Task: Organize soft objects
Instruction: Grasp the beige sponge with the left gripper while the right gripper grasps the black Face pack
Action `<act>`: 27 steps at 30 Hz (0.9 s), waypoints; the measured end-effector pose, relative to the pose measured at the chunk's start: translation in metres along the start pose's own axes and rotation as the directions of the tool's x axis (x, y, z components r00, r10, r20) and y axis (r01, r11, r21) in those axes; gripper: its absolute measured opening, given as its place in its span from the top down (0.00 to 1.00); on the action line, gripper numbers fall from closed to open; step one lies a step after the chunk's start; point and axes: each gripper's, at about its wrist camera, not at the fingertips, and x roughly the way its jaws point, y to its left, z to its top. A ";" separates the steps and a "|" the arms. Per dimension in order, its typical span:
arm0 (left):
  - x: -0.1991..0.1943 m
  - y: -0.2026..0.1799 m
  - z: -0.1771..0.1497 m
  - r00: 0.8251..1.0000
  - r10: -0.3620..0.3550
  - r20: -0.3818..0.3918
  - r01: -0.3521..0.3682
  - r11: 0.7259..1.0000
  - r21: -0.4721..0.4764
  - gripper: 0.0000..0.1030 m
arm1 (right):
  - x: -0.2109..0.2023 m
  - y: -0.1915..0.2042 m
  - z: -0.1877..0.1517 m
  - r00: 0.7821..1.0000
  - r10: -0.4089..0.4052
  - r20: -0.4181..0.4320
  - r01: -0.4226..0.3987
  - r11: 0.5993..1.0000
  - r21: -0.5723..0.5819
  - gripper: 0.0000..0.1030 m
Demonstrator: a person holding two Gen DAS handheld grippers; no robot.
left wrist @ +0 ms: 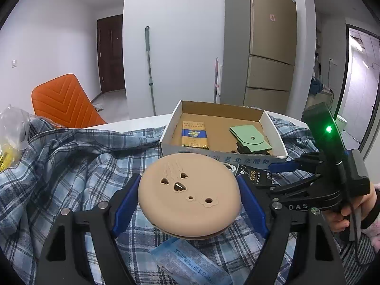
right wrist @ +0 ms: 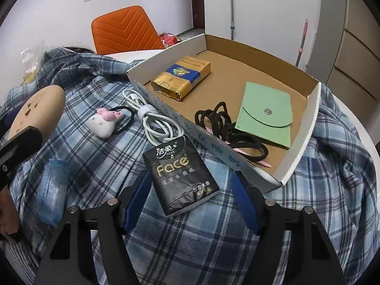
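Left wrist view: the left gripper (left wrist: 190, 198) pinches the round beige pad (left wrist: 188, 194) above the plaid cloth (left wrist: 71, 166), near the cardboard box (left wrist: 273, 128); the soft pad could squeeze out.

Right wrist view: the right gripper (right wrist: 192, 200) has jaws spread around the black tissue pack (right wrist: 180, 173) beside the box; closing askew may push it away.

Even indoor light, sharp, fisheye-warped edges.

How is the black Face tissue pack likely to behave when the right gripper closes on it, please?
The black Face tissue pack will probably squash: its wrapper looks wrinkled and soft. It seems light, so it may slide on the plaid shirt when nudged. The glossy film could be slippery between the open right gripper fingers, which straddle its near end.
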 end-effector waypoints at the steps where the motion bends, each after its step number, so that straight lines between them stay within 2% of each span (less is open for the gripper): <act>1: 0.000 0.000 0.000 1.000 0.000 -0.002 0.000 1.000 0.001 0.20 | 0.001 0.000 0.000 1.000 0.007 0.000 -0.007 1.000 -0.003 0.33; 4: 0.001 0.000 0.000 1.000 0.002 0.001 -0.002 1.000 0.001 0.20 | 0.003 0.001 0.001 1.000 0.013 -0.006 -0.013 1.000 -0.008 0.33; 7: 0.002 0.001 -0.001 1.000 0.017 -0.009 -0.017 1.000 -0.002 0.20 | 0.008 0.002 0.000 0.999 0.003 -0.032 -0.004 1.000 -0.015 0.44; 11: 0.003 0.003 -0.002 1.000 0.016 -0.012 -0.016 1.000 -0.005 0.20 | 0.005 0.008 -0.002 1.000 0.007 -0.026 -0.008 0.999 -0.052 0.52; 19: -0.002 0.000 -0.002 1.000 0.024 0.009 -0.024 1.000 0.009 0.20 | -0.015 0.017 -0.003 0.997 0.035 0.062 -0.029 0.995 -0.093 0.53; 27: -0.001 0.000 -0.002 0.999 0.038 0.001 -0.038 0.999 0.011 0.20 | -0.022 0.012 -0.003 0.995 0.052 0.085 -0.047 0.997 -0.066 0.52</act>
